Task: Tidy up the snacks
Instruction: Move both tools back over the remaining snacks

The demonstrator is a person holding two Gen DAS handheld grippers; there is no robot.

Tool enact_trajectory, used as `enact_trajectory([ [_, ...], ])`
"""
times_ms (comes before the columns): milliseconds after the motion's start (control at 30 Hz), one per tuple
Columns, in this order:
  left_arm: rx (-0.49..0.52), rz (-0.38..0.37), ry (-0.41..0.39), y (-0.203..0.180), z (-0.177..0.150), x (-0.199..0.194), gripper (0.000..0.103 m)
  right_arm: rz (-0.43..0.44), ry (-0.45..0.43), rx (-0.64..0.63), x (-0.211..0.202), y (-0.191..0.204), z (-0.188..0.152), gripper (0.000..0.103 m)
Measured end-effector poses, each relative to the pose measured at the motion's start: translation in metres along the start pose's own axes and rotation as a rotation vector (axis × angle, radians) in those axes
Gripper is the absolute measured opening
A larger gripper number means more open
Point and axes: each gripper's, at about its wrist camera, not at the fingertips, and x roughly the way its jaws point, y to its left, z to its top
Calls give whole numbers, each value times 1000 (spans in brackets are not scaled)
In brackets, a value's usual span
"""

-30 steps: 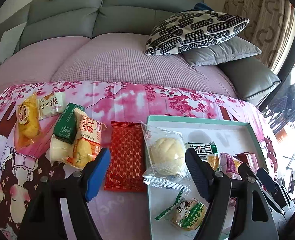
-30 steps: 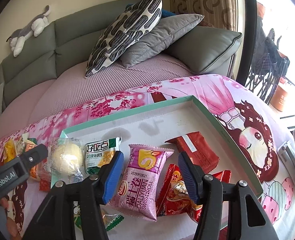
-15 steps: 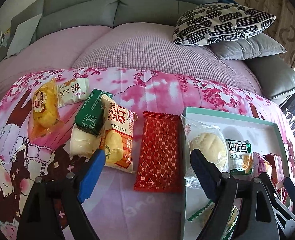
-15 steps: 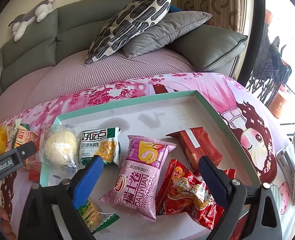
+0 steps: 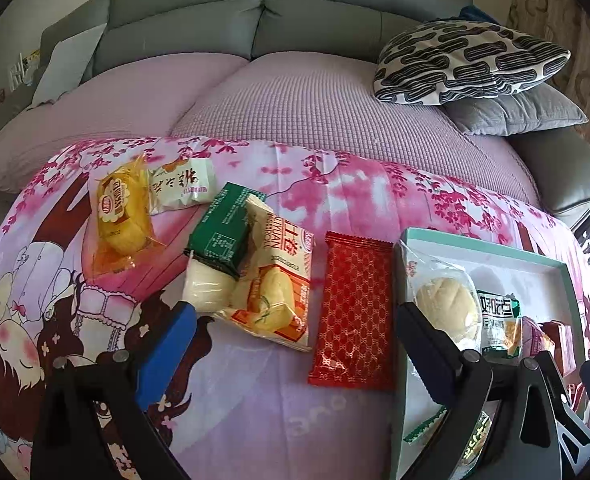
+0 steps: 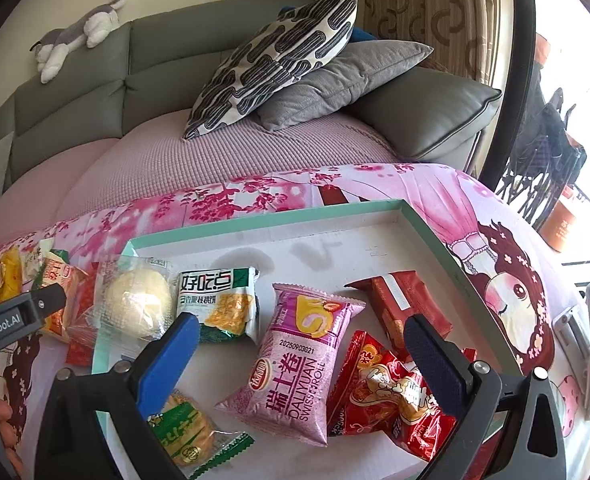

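Note:
A white tray with a teal rim [image 6: 263,227] holds a pink Swiss roll packet [image 6: 295,364], a wrapped bun [image 6: 139,304], a green-and-white packet [image 6: 223,300] and red packets [image 6: 407,308]. My right gripper [image 6: 301,352] hovers over the pink packet. Its jaws are opening, and the pads stand clear on both sides. In the left wrist view, a red patterned packet [image 5: 355,312], an orange Swiss roll packet [image 5: 279,280], a green packet [image 5: 223,232] and a yellow cake packet [image 5: 121,208] lie on the cloth left of the tray [image 5: 479,242]. My left gripper [image 5: 295,340] is opening above them, holding nothing.
A pink cartoon-print cloth [image 5: 335,184] covers the surface, in front of a grey sofa [image 5: 315,20] with a lilac seat cover. A patterned pillow [image 5: 467,60] and a grey cushion lie at the right. A plush toy [image 6: 79,28] sits on the sofa back.
Both pairs of jaws have spread wide. The right pads drew away from the pink packet, which stays on the tray. The left gripper shifted left, from the tray's edge to the loose snacks.

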Motion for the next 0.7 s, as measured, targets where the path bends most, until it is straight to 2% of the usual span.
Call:
enact_trajectory([
  [333,-83,91,-39,52,8,-13,100,63,-43,-28,-8,26,-1,103],
  [700,-250,195,-65,135,7,-28,100,182,-38,-147,-19,94,-13,103],
])
